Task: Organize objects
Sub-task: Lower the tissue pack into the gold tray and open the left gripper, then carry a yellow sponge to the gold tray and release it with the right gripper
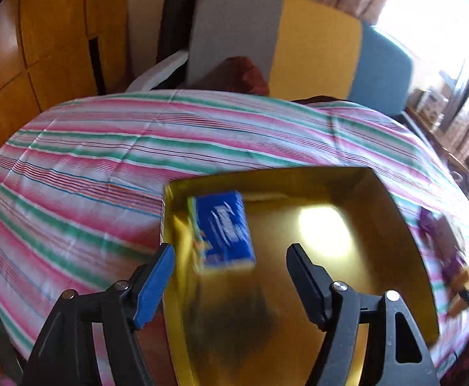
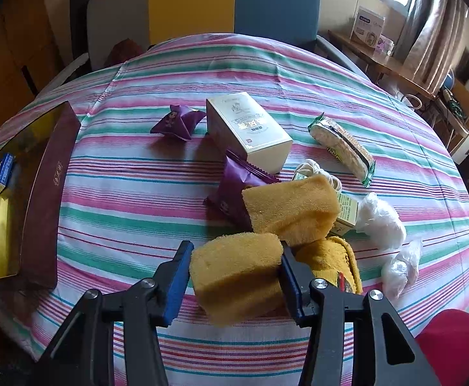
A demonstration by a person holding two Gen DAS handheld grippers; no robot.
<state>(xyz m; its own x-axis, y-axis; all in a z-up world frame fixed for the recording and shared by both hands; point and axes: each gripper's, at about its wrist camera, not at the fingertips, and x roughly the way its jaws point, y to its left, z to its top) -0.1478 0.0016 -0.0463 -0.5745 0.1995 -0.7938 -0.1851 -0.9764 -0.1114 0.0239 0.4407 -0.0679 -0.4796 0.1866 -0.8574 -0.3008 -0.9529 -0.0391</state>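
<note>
My left gripper (image 1: 230, 249) hangs open above the gold tray (image 1: 395, 225), with no pad touching anything. A blurred small blue box (image 1: 225, 228) shows inside the tray near its left wall, just beyond the fingertips. The right wrist view shows the same blue box (image 2: 4, 173) in the tray (image 2: 48, 193) at the table's left edge. My right gripper (image 2: 236, 246) is shut on a yellow sponge (image 2: 234, 276) low over the striped cloth. A second yellow sponge (image 2: 292, 206) leans just behind it.
Behind the sponges lie two purple packets (image 2: 176, 122) (image 2: 231, 193), a cream box (image 2: 250, 132), a cracker packet (image 2: 340, 144), a yellow cloth (image 2: 334, 257), a small green-white carton (image 2: 347, 209) and white plastic bundles (image 2: 382, 218). Chairs stand past the table's far edge.
</note>
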